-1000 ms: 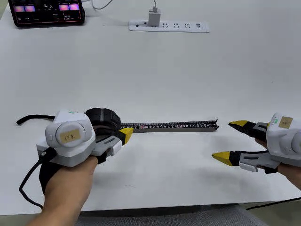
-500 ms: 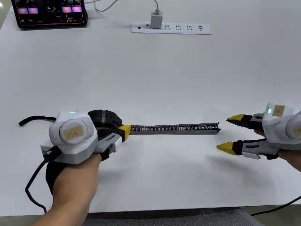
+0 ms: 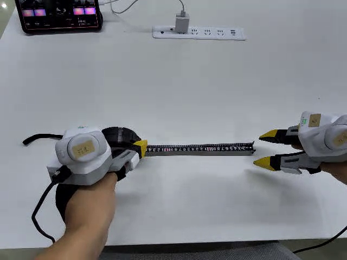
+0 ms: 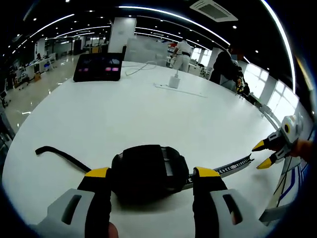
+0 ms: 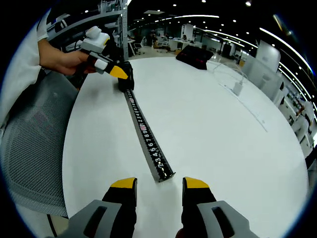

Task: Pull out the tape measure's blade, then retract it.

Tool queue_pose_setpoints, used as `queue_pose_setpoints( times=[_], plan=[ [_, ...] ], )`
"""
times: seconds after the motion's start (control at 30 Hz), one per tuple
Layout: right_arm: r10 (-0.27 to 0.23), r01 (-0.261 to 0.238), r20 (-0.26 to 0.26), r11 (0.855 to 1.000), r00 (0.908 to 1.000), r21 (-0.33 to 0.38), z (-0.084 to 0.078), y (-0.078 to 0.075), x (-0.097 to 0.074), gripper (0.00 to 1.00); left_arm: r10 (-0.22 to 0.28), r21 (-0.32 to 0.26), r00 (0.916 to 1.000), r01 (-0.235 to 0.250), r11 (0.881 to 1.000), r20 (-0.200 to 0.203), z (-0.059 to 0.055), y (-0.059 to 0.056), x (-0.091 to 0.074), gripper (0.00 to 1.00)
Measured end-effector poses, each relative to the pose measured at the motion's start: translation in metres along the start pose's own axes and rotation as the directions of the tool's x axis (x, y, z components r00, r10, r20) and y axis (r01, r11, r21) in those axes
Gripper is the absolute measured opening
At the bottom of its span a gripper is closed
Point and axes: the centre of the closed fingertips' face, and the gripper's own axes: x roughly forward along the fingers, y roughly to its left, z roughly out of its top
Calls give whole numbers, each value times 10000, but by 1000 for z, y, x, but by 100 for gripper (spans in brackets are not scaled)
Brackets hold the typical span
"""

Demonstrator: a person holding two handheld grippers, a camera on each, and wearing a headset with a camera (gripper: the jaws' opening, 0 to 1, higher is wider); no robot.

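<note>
The black tape measure case [image 3: 120, 138] lies on the white table [image 3: 179, 92], and my left gripper [image 3: 130, 144] is shut on it. In the left gripper view the case [image 4: 148, 171] sits between the two yellow-tipped jaws. The blade [image 3: 200, 147] runs out flat to the right, and its end hook [image 3: 252, 147] rests on the table. My right gripper [image 3: 259, 150] is open just beyond that hook, not touching it. In the right gripper view the hook [image 5: 166, 174] lies just ahead of the gap of the right gripper [image 5: 159, 183], and the blade [image 5: 146, 134] stretches away to the left gripper [image 5: 116, 74].
A white power strip [image 3: 198, 32] with a charger plugged in sits at the table's far edge. A dark screen device [image 3: 58, 13] stands at the far left. The case's black strap [image 3: 40, 138] trails to the left. A mesh chair [image 5: 29, 158] stands by the table's near edge.
My right gripper has moved up and left toward the blade's end, and its jaws have narrowed. The left gripper, case and blade have stayed in place.
</note>
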Motion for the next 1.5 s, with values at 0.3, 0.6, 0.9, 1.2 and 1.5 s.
queue_pose_setpoints(
  times=[0.3,0.6,0.9,1.2,1.5],
  plan=[
    [175,-181,-172,9993,9997,-322,-1,-7,2,31,142,129,9999,-142,9998,-36,-1,3,0,59],
    [532,-564,-461,9959,9975,-712,-1,-8,7,29,105,119,9999,-104,9999,-78,-1,3,0,58],
    [997,-1067,-743,9895,9922,-974,0,-7,15,24,64,161,10000,-62,9999,-65,-1,3,0,58],
    [1418,-1591,-1213,9762,9824,-1471,-2,-4,23,18,48,159,10000,-47,9999,-76,-1,3,0,58],
    [1540,-1738,-1287,9716,9796,-1603,-3,-5,27,15,20,135,10000,-19,9999,-91,-1,3,0,58]
  ],
)
